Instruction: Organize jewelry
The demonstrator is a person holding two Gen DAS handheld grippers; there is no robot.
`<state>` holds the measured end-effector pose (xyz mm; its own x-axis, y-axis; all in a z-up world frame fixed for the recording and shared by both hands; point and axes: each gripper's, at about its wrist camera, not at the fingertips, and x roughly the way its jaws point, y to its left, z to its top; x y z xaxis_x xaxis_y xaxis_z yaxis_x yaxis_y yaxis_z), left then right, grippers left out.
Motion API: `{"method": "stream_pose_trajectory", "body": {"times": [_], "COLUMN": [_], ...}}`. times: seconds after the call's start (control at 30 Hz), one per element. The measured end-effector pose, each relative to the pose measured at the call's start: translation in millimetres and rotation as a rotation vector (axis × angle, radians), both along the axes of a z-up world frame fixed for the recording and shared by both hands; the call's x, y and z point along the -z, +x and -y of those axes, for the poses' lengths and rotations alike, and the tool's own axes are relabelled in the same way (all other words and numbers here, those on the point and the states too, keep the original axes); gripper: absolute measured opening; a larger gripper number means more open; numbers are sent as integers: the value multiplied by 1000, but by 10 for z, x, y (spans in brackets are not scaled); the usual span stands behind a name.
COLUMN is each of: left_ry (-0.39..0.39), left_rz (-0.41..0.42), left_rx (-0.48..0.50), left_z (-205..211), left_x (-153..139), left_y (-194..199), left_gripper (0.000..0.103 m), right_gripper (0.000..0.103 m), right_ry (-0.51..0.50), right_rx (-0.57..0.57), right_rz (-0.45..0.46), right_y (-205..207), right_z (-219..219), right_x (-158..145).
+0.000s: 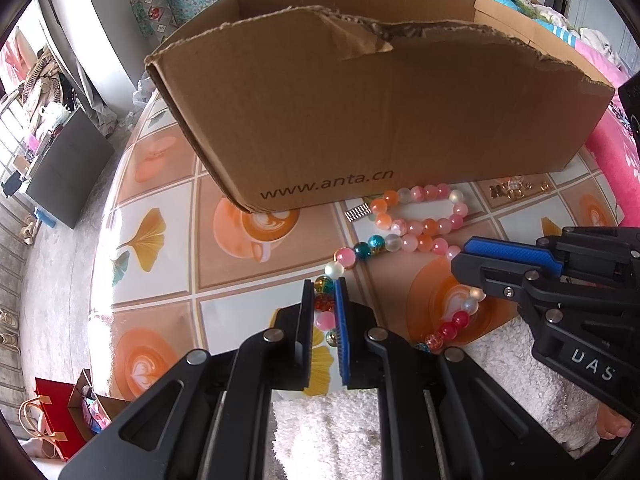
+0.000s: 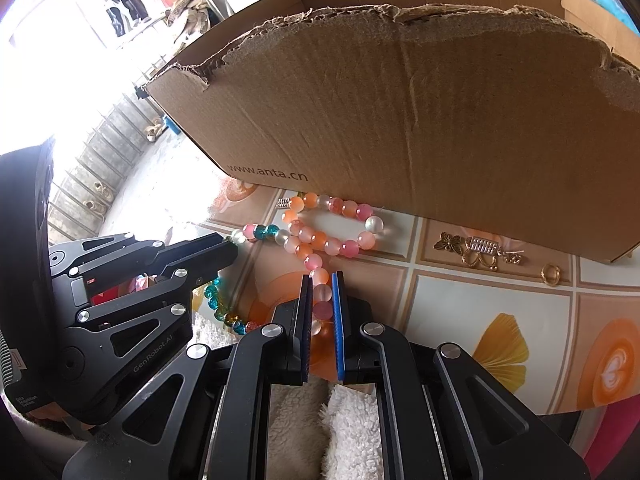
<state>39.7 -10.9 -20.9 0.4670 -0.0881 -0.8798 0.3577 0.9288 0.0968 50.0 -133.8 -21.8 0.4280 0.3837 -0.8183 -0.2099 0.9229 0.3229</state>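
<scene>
A long bead necklace [image 1: 416,216] of pink, orange, white and teal beads lies looped on the table in front of a torn cardboard box [image 1: 360,120]. My left gripper [image 1: 325,292] is shut on the necklace's left strand. My right gripper [image 2: 322,286] is shut on the necklace's right strand; the necklace [image 2: 332,224] also shows in the right wrist view, below the box [image 2: 400,120]. Each gripper shows in the other's view: the right one [image 1: 472,254] and the left one [image 2: 232,250].
Small gold charms [image 2: 476,250] and a gold ring [image 2: 551,274] lie by the box's right end. A small silver piece [image 1: 357,213] lies near the box. A white fluffy cloth [image 1: 340,432] lies below the grippers. The patterned tabletop [image 1: 160,260] ends at the left.
</scene>
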Motion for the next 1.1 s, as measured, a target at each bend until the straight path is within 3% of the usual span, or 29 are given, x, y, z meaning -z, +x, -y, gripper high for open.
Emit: {"method": "stream_pose_trajectory", "body": {"times": [0.23, 0.37, 0.6, 0.77, 0.87, 0.93, 1.0, 1.1], "left_ry": [-6, -69, -260, -418, -454, -477, -458, -428], "left_rz": [25, 53, 113, 187, 232, 240, 247, 168], "left_rx": [6, 27, 131, 209, 233, 233, 217, 189], "left_z": [4, -71, -289, -353, -319, -316, -264, -189], "left_x": [11, -93, -674, -1263, -1580, -1714, -1752, -1631], "left_y": [-38, -135, -404, -464, -320, -113, 149, 650], "left_gripper": [9, 9, 9, 9, 9, 9, 9, 9], "right_gripper": [7, 7, 7, 7, 7, 7, 7, 7], "right_ry": [2, 36, 84, 83, 92, 91, 92, 122], "right_rx": [-3, 0, -54, -88, -95, -91, -85, -86], "right_rz": [15, 3, 56, 215, 299, 306, 270, 145], "right_y": [-21, -55, -204, -236, -88, 140, 454, 921], "right_z": [-3, 79, 174, 195, 262, 309, 344, 390], "right_x": [7, -18, -383, -995, -1320, -1418, -1408, -1244]}}
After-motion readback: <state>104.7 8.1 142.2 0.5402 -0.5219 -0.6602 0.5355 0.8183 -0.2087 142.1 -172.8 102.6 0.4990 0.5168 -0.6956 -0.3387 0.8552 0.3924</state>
